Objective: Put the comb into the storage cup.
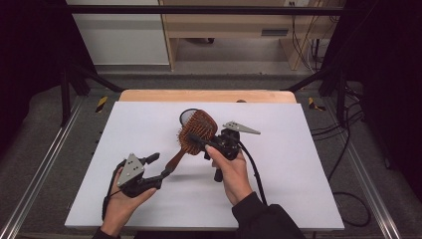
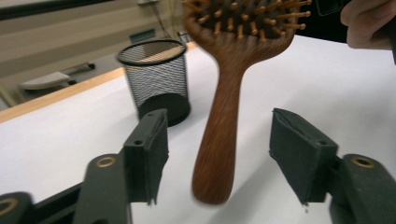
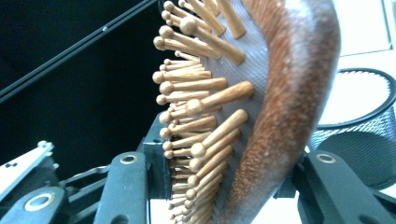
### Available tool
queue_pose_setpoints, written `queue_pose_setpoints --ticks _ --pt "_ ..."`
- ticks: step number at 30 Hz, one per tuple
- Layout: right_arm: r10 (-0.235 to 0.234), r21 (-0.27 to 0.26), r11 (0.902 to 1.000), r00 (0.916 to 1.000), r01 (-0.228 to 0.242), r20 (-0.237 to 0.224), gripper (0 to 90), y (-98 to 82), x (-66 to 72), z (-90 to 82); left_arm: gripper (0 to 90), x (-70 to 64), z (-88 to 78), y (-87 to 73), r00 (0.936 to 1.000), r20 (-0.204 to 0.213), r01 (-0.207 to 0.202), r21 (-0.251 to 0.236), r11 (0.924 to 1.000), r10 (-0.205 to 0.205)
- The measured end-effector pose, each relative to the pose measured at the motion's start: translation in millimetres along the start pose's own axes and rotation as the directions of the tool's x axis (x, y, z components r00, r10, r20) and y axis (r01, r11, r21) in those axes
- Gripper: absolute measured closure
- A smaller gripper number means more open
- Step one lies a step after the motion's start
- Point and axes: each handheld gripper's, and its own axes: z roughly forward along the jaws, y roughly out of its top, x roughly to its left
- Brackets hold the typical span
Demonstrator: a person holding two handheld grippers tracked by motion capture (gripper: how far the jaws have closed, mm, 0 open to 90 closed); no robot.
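A brown wooden hairbrush [image 1: 198, 130] with wooden pins is held above the white mat [image 1: 298, 164], head up and handle slanting down to the left. My right gripper [image 1: 195, 139] is shut on the brush head. In the right gripper view, one jaw of this gripper [image 3: 229, 163] sits among the pins and the other against the back of the brush [image 3: 289, 93]. My left gripper [image 1: 160, 166] is open around the handle's end. In the left gripper view the handle [image 2: 219, 154] hangs between the jaws of that gripper [image 2: 220, 128] with a gap on each side.
A black mesh cup [image 1: 188, 115] stands upright on the mat just behind the brush head, also seen as the cup [image 2: 156, 74] and the cup [image 3: 359, 126]. The wooden table edge [image 1: 206, 95] lies beyond the mat. Dark frame rails flank the table.
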Motion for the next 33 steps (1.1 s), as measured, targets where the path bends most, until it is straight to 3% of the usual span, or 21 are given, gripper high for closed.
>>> queue_pose_setpoints --ticks 5,8,12,14,21,33 --pt "0.002 -0.002 1.0000 1.0000 -0.002 0.009 52.5 6.2 -4.8 -0.1 25.0 9.6 -22.2 -10.6 0.9969 -0.078 0.006 -0.017 0.9998 -0.007" --pt "-0.006 0.008 0.9999 0.9999 0.006 0.010 52.4 9.0 -6.2 1.1 16.0 18.0 -30.0 -18.6 0.9915 -0.113 0.061 -0.027 0.9977 -0.064" --pt "-0.010 0.010 0.9999 0.9998 0.010 0.017 52.4 11.4 -7.4 0.7 10.9 27.2 -28.5 -23.4 0.9820 -0.139 0.124 -0.039 0.9915 -0.128" --pt "-0.012 0.006 0.9999 0.9997 0.012 0.021 52.4 13.3 -9.2 -0.3 9.8 28.6 -27.7 -24.5 0.9793 -0.143 0.139 -0.043 0.9894 -0.143" --pt "-0.008 -0.014 0.9999 0.9997 0.009 0.022 52.4 20.6 -13.0 -6.1 9.5 29.0 -25.9 -24.1 0.9796 -0.144 0.134 -0.048 0.9898 -0.140" --pt "-0.019 -0.012 0.9997 0.9996 0.019 0.021 52.4 29.9 -6.6 0.0 8.7 30.8 -26.7 -24.4 0.9785 -0.146 0.139 -0.060 0.9886 -0.146"
